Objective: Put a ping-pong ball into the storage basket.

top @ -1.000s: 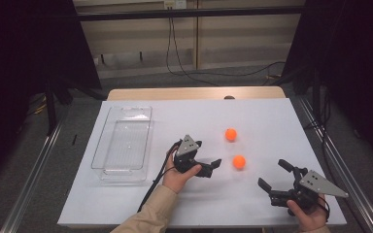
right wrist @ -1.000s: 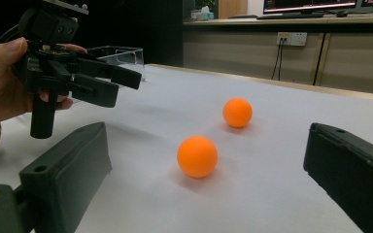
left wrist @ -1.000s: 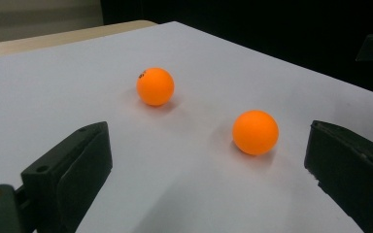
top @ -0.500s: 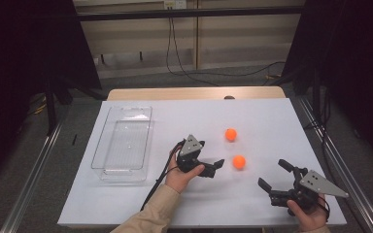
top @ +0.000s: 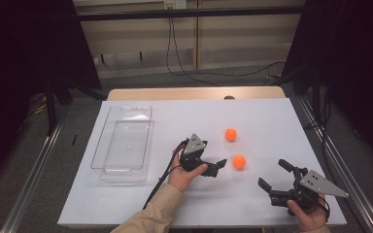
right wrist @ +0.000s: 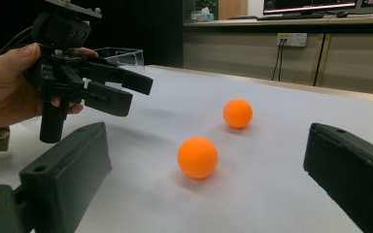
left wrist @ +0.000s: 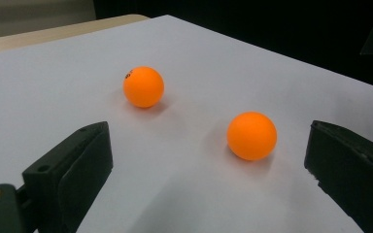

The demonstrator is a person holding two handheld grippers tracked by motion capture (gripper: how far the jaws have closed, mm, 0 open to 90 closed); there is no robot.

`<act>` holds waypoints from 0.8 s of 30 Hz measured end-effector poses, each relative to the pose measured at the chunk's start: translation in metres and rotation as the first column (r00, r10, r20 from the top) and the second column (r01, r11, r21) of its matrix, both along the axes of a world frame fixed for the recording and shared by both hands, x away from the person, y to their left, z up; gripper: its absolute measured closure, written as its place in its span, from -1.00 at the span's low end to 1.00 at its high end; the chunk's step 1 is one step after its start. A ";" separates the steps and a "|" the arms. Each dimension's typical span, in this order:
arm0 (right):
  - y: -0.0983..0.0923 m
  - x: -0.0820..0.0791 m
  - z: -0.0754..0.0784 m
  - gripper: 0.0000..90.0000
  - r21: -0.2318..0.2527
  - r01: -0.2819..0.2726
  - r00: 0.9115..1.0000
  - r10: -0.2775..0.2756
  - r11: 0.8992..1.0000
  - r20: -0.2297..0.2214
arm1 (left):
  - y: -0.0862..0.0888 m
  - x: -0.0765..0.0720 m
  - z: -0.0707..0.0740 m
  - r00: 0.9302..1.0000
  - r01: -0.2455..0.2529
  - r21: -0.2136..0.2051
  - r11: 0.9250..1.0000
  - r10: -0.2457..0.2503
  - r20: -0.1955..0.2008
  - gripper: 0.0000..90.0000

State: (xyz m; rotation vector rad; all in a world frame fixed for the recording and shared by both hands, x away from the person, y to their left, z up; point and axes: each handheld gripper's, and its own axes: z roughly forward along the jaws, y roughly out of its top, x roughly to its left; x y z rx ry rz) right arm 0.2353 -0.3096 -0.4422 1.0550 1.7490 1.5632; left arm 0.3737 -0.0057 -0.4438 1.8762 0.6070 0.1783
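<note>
resting on the white table (top: 141,204), the nearer orange ball (top: 239,162) lies just ahead of the left gripper (top: 215,168), jaws spread. a second ball (top: 230,134) sits beyond; the right gripper (top: 275,182) waits apart, spread too. a clumsy nudge could roll it away.

We see two bright orange balls, the near ball (top: 239,162) and the far ball (top: 230,134), on a white desk (top: 272,121). Our jaws are black. The tray (top: 122,143) is clear.
</note>
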 end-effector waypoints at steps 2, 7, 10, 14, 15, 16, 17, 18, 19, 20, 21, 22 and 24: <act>0.000 0.000 0.000 -0.94 0.000 0.000 1.000 0.000 1.000 0.000 | -0.002 0.000 0.000 1.000 0.003 0.001 1.000 -0.003 0.000 -0.93; 0.000 0.000 0.000 -0.94 0.001 0.000 1.000 0.000 1.000 -0.002 | -0.007 0.001 -0.001 1.000 0.010 0.010 1.000 -0.010 -0.004 -0.93; 0.000 0.000 0.000 -0.94 0.001 0.000 1.000 0.000 1.000 -0.001 | -0.010 0.001 -0.001 1.000 0.017 0.024 1.000 -0.017 -0.007 -0.92; 0.000 0.000 0.000 -0.94 0.001 0.000 1.000 0.000 1.000 -0.002 | -0.014 0.002 -0.003 1.000 0.020 0.037 0.999 -0.019 -0.018 -0.92; 0.000 0.000 0.000 -0.94 0.000 0.000 1.000 0.000 1.000 -0.002 | -0.014 0.002 -0.003 1.000 0.020 0.038 0.999 -0.020 -0.021 -0.92; 0.000 0.000 0.000 -0.94 0.000 0.000 1.000 0.000 1.000 -0.002 | -0.015 0.002 -0.004 1.000 0.022 0.039 0.999 -0.021 -0.021 -0.92; 0.000 0.000 0.000 -0.94 0.000 -0.001 1.000 0.001 1.000 -0.001 | -0.015 0.002 -0.004 1.000 0.021 0.042 0.999 -0.020 -0.024 -0.92; 0.000 0.000 0.000 -0.94 0.001 -0.001 1.000 0.001 1.000 -0.001 | -0.016 0.002 -0.004 0.999 0.023 0.040 0.999 -0.022 -0.024 -0.92; 0.000 0.000 0.000 -0.94 0.001 -0.002 1.000 0.002 1.000 -0.002 | -0.016 0.002 -0.004 0.999 0.023 0.044 0.999 -0.022 -0.025 -0.92; 0.000 0.000 0.000 -0.94 -0.001 -0.004 1.000 0.004 1.000 -0.002 | -0.017 0.002 -0.004 0.999 0.022 0.049 0.999 -0.021 -0.025 -0.92; 0.000 0.000 0.000 -0.94 -0.002 -0.003 1.000 0.003 1.000 -0.003 | -0.017 0.002 -0.004 0.999 0.021 0.050 0.999 -0.020 -0.027 -0.92; 0.000 0.001 0.000 -0.94 -0.002 -0.003 1.000 0.003 1.000 -0.003 | -0.017 0.003 -0.004 0.999 0.020 0.054 0.998 -0.019 -0.027 -0.92; 0.001 0.001 -0.001 -0.94 -0.002 -0.004 1.000 0.004 1.000 -0.003 | -0.018 0.003 -0.004 0.999 0.020 0.056 0.998 -0.018 -0.033 -0.93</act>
